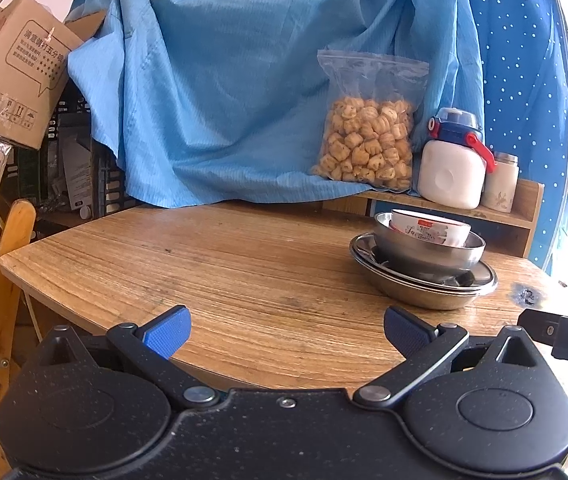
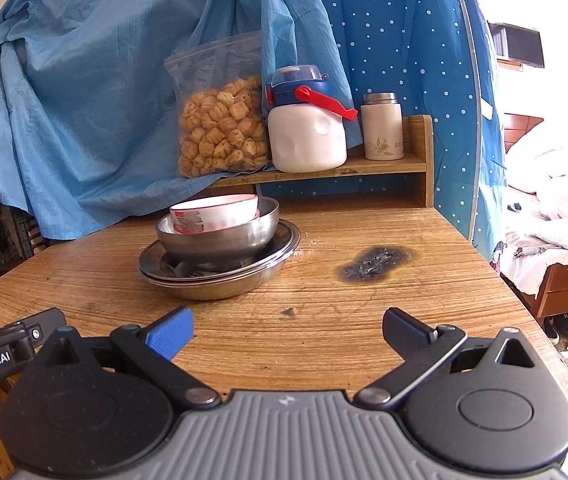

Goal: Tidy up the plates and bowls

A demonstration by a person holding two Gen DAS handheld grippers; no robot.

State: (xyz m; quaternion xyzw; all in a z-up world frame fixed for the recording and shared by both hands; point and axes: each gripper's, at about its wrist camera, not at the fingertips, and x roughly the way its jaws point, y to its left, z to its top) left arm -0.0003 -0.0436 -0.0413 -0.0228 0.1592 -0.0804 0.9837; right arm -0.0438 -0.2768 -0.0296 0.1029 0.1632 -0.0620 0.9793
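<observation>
Wooden table (image 1: 212,264): bears one stack of dishes at its far side, below a low wooden shelf (image 2: 364,166).
Stack, bottom to top: steel plates (image 2: 220,276), nested; steel bowl (image 2: 220,236); white ceramic bowl (image 2: 216,212) with red label, sitting tilted inside the steel bowl.
Shelf: bag of biscuits (image 2: 220,132), white bottle (image 2: 308,136) with blue lid and red strap, small white flask (image 2: 382,128).
Scorch mark (image 2: 372,262): on tabletop, right of stack.
Left gripper (image 1: 286,332): jaws wide apart, holding nothing, near edge of table.
Right gripper (image 2: 288,332): jaws wide apart, holding nothing, well short of the stack
</observation>
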